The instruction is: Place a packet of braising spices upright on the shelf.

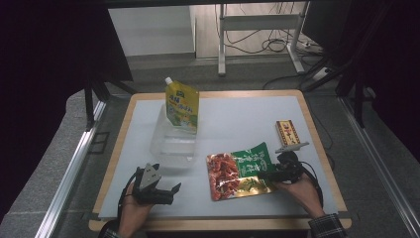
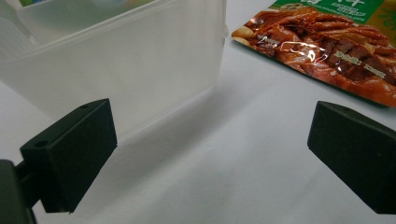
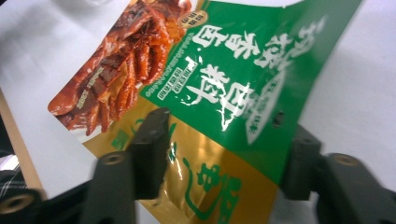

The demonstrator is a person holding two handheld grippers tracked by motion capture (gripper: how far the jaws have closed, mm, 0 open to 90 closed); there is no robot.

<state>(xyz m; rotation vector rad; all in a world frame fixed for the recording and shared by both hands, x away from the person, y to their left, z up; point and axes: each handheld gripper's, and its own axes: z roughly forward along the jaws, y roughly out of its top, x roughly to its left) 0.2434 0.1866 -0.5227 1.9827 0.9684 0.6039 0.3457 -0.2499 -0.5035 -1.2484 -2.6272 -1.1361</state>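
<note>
My right gripper has its fingers clamped on the food pouch. The yellow refill bag stands in the clear tub. My left gripper sits beside it, fingers apart.

A container sits left of the desk's middle, with a spouted pouch standing in its far end. A flat food packet lies right of the container, toward the near edge. A small box lies beyond the packet, near the right edge.
</note>
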